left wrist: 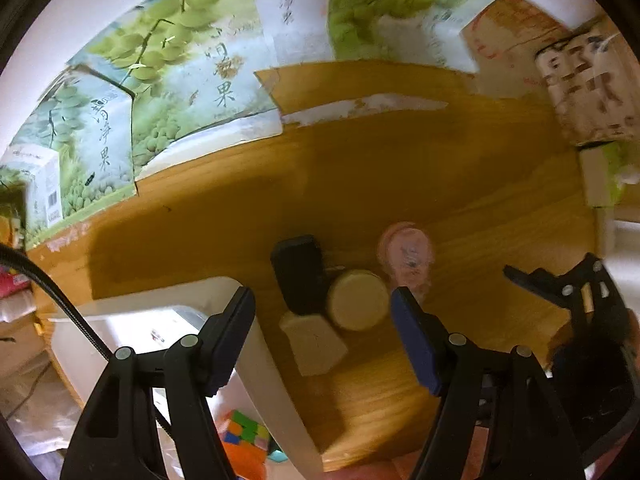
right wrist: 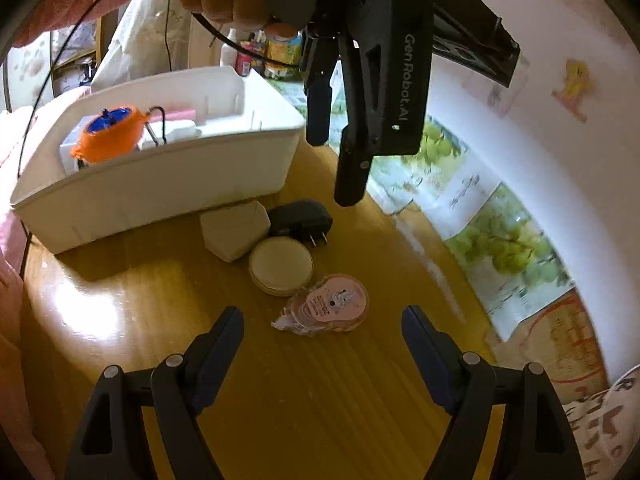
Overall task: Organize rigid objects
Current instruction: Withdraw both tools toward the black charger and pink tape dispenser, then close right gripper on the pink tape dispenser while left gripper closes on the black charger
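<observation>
On the wooden table lie a black plug adapter [right wrist: 300, 220], a cream angular block [right wrist: 234, 232], a round cream tin [right wrist: 281, 266] and a pink correction-tape dispenser [right wrist: 330, 304]. They also show in the left wrist view: adapter [left wrist: 298, 272], block [left wrist: 314, 340], tin [left wrist: 359, 300], dispenser [left wrist: 408, 256]. My left gripper [left wrist: 324, 332] is open, above the block and tin; it also shows in the right wrist view [right wrist: 336, 168]. My right gripper [right wrist: 322, 336] is open and empty, just short of the dispenser.
A white bin [right wrist: 160, 184] stands left of the objects, holding an orange-and-blue item [right wrist: 110, 132] and white boxes; in the left wrist view its rim [left wrist: 256, 360] is under the left finger, with a colour cube [left wrist: 244, 432] inside. Grape-print cartons [left wrist: 180, 80] line the wall.
</observation>
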A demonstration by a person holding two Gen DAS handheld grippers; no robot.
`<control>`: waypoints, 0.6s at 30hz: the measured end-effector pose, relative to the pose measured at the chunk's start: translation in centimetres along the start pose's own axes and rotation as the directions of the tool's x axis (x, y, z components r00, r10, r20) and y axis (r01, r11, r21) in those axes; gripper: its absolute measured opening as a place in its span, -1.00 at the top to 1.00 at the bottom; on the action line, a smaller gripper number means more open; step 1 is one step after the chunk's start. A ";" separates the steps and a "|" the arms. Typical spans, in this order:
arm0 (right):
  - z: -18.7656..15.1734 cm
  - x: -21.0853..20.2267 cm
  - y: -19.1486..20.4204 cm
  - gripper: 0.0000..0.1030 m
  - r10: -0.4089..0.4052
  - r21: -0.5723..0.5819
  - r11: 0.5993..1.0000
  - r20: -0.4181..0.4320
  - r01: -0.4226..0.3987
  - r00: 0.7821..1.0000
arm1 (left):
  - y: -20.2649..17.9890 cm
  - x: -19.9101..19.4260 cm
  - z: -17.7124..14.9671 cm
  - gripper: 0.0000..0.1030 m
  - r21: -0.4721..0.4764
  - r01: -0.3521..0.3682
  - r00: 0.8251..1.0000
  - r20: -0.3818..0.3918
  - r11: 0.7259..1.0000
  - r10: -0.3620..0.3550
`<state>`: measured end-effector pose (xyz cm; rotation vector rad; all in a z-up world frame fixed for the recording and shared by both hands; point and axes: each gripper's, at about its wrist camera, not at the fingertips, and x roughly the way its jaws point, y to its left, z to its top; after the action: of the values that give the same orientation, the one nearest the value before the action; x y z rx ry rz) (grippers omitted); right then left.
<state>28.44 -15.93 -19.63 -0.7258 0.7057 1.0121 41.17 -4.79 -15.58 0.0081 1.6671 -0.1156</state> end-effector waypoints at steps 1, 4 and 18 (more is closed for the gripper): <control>-0.1 0.5 -0.2 -0.58 0.005 0.000 1.000 -0.005 -0.005 1.000 | -0.1 0.4 0.3 -0.43 -0.001 -0.023 1.000 -0.012 1.000 0.023; -0.4 1.9 -0.6 -0.58 0.008 0.003 1.000 -0.009 -0.008 1.000 | -0.2 1.9 1.3 -0.43 0.000 -0.051 0.997 -0.051 0.999 0.051; -0.4 5.9 -1.7 -0.58 0.111 0.031 0.993 -0.025 -0.110 0.993 | -1.4 6.0 4.2 -0.43 0.030 -0.077 0.980 -0.183 0.997 0.081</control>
<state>32.04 -14.02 -24.18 -0.6812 0.7899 1.0922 44.66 -6.92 -21.84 0.1049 1.8479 -0.0747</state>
